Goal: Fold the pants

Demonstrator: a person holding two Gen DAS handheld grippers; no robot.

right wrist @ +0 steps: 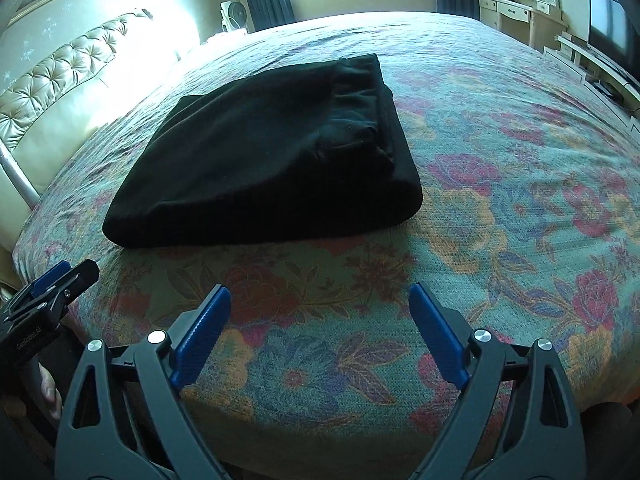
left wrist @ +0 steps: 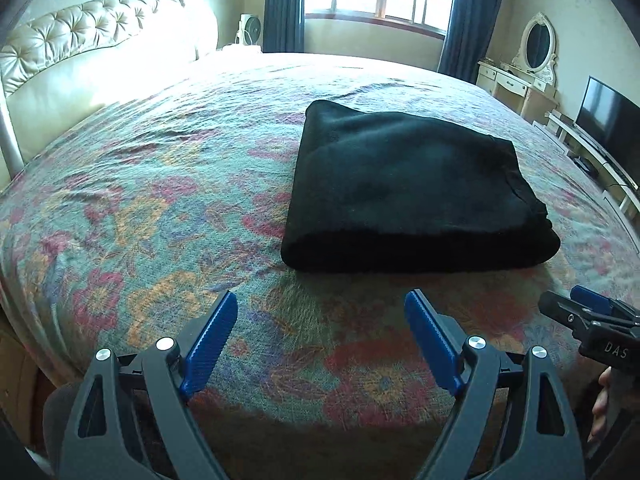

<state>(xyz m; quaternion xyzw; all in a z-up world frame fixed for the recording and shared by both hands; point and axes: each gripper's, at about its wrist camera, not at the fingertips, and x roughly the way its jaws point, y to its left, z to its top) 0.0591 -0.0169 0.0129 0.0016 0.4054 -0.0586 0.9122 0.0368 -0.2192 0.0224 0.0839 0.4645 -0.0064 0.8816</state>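
Pants (left wrist: 408, 188) folded flat, long axis across bed (left wrist: 160, 184) (both tongs wide, empty)

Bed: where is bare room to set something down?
Free: bedspread between the pants and the headboard, and the near strip before both tongs. In the right view, the stretch right of the pants. Nothing crowded.
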